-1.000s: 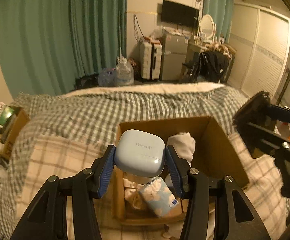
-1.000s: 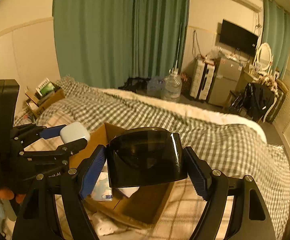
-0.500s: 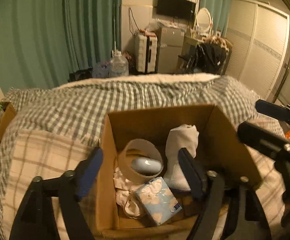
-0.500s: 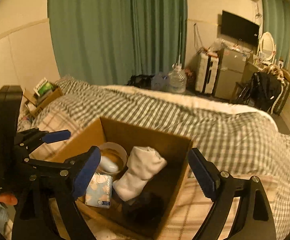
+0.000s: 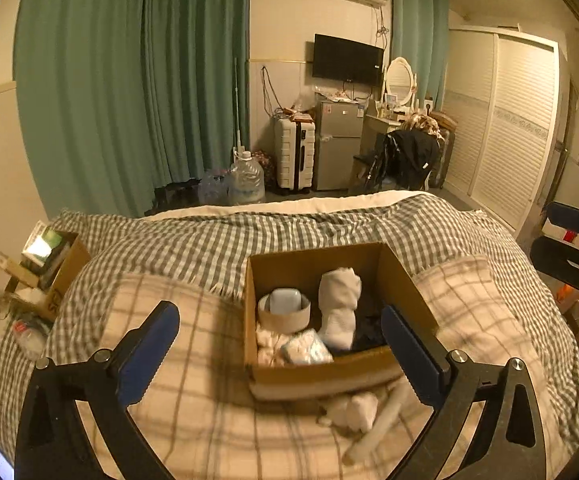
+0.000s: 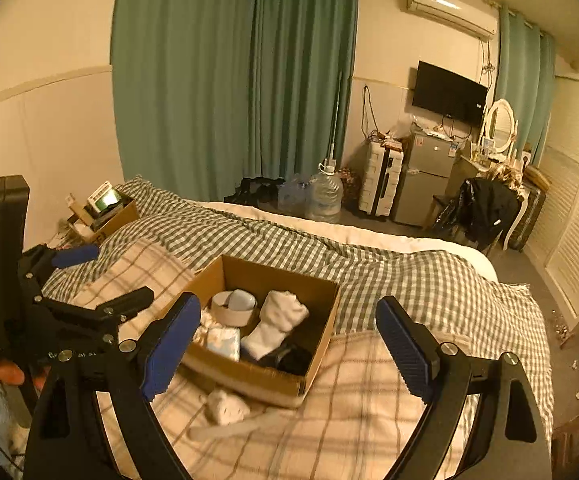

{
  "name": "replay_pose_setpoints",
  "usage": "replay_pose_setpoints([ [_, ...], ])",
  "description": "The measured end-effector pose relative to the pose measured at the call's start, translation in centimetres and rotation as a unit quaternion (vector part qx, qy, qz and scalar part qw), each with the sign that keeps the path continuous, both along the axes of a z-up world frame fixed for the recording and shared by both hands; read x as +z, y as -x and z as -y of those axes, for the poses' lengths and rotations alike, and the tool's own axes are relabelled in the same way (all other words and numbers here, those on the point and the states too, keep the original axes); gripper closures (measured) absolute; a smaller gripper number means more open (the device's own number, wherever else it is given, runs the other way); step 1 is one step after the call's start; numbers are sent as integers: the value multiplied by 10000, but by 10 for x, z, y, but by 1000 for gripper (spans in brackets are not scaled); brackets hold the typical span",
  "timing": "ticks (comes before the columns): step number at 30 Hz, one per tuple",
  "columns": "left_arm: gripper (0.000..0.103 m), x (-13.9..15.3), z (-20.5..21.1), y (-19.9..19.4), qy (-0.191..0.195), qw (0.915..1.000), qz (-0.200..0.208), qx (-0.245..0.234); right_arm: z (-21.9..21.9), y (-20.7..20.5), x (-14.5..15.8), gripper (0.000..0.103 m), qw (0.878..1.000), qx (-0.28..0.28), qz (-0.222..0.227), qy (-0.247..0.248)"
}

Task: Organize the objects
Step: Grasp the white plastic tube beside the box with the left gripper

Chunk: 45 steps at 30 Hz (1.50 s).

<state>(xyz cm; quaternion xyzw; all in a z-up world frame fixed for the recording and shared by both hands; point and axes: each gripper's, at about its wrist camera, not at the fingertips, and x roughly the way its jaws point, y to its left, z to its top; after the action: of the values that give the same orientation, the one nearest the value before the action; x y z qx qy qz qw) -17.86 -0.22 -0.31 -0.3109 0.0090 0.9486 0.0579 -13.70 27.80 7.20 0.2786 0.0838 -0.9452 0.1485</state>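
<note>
A brown cardboard box [image 5: 321, 376] [image 6: 245, 374] sits on the bed. Inside lie a pale blue earbud case [image 5: 285, 301] [image 6: 241, 301] resting in a tape roll [image 5: 285, 317], a rolled white cloth [image 5: 339, 308] [image 6: 277, 324], a tissue pack [image 5: 307, 352] [image 6: 221, 342] and a dark item [image 6: 291, 360] at the right. My left gripper [image 5: 281, 354] is open and empty, held above and in front of the box. My right gripper [image 6: 287, 350] is open and empty, also above the box's near side. The left gripper shows at the left of the right wrist view [image 6: 89, 292].
A crumpled white wad [image 5: 353, 410] [image 6: 225, 406] and a pale tube [image 5: 381, 428] lie on the plaid blanket [image 5: 193, 400] in front of the box. A second box with items [image 5: 45, 268] stands at the bed's left. Suitcase, fridge and water jug [image 5: 245, 182] stand beyond the bed.
Both grippers opened, dropping the earbud case and the dark case into the box, then pulled back and up away from it.
</note>
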Motion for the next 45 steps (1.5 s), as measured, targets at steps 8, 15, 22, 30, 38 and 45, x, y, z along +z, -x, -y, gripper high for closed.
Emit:
replay_pose_setpoints([
  [8,0,-33,6,-44,-63,9998,63,166,5,-45,-50,14,9996,-174,150,-135],
  [15,0,-102,-16,-44,-15,9980,617,138,-12,-34,-113,14,9952,-652,721,-107],
  [22,6,-146,-36,-37,187,9941,1068,-11,-7,-20,-163,14,9907,-644,1188,-129],
  [30,29,-183,-68,-18,36,9792,1910,-686,-20,-12,-180,14,9857,-830,1461,73],
  [38,82,-197,-83,-18,1,9712,2123,-1084,-23,-13,-182,14,9842,-902,1515,139],
  [45,84,-144,-55,-58,-128,9898,1264,-652,-29,-17,-176,14,9844,-1033,1405,228],
])
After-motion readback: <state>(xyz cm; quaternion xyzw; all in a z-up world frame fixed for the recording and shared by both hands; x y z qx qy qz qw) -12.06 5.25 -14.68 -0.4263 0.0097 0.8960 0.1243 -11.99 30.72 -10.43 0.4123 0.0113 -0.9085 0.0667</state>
